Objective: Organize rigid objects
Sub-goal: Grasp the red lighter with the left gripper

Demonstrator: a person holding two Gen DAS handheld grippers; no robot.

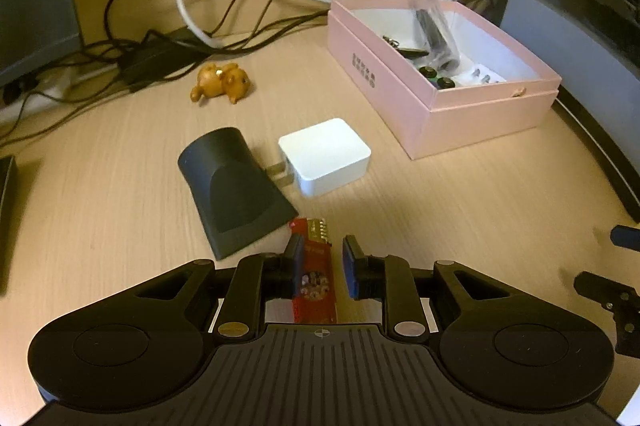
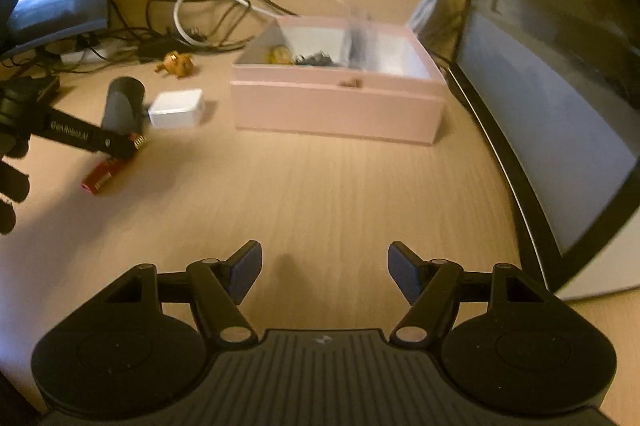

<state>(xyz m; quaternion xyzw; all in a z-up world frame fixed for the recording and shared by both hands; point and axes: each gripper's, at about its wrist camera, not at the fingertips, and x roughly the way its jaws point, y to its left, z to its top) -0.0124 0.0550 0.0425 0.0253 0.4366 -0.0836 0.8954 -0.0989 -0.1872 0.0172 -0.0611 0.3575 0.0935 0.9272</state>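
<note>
Near the pink box (image 1: pixel 436 105), on its left and closer to the camera, a red lighter (image 1: pixel 316 278) lies flat on the wooden desk (image 1: pixel 460 209). It sits between the fingers of the left gripper (image 1: pixel 320 262), which are spread only slightly wider than it. One pad seems to touch its side, the other stands just apart, so nothing is pinched yet.

The lighter looks light, stiff and smooth, likely a little slippery. Squeezing across its narrow sides near the middle seems the sound hold, clear of the metal head at the end nearer the box.

Just left of the lighter's head lies a black nozzle (image 1: pixel 232 185), and between that and the box a white charger (image 1: pixel 326 155) whose prongs touch the nozzle. Lifting straight up should avoid bumping either. A small bear figure (image 1: pixel 222 81) lies farther back, left of the box, near a tangle of cables (image 1: pixel 200 5).

The box is open-topped and already holds small items. A free path runs over its near wall. The right gripper (image 2: pixel 325 272) hovers in front of the box over bare desk, fingers spread wide and empty.
</note>
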